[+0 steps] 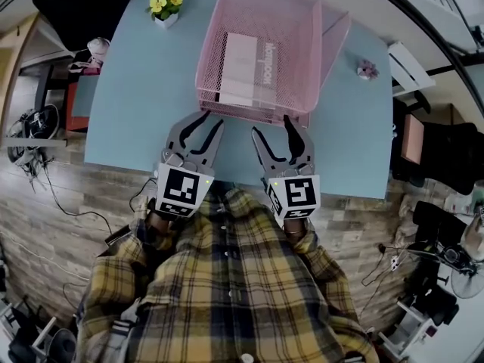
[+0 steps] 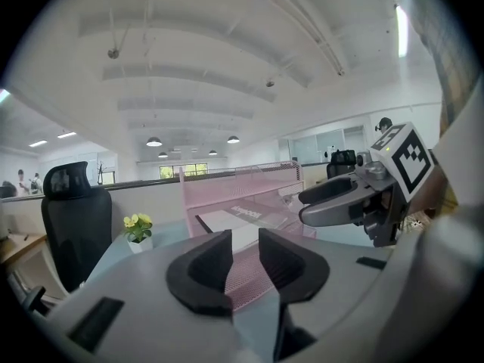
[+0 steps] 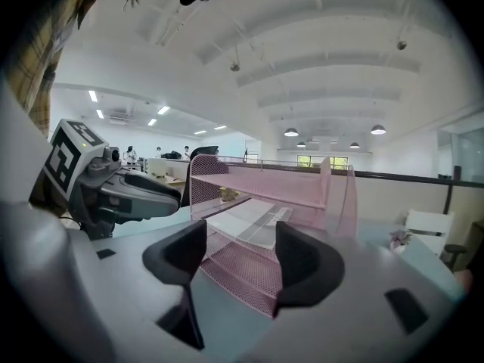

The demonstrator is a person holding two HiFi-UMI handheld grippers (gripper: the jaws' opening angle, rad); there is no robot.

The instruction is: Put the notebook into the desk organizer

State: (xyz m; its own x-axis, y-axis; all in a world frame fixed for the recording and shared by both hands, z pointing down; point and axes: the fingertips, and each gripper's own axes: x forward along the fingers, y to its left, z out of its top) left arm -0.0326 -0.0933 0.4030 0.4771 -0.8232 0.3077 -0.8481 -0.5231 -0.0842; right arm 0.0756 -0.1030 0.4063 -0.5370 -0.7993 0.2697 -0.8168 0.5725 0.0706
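Note:
The pink mesh desk organizer stands at the far middle of the light blue table. A white notebook with a dark spine lies flat inside its lower tray. My left gripper hovers just in front of the organizer's near edge, its jaws a little apart with nothing between them. Beside it my right gripper stands open wider, also empty. In the left gripper view the organizer and notebook show beyond the left gripper. The right gripper view shows the organizer and notebook ahead of the right gripper.
A small white pot of yellow flowers sits at the table's far left corner. A little pink ornament lies to the right of the organizer. A black office chair stands beyond the table's left side. The table's near edge runs under both grippers.

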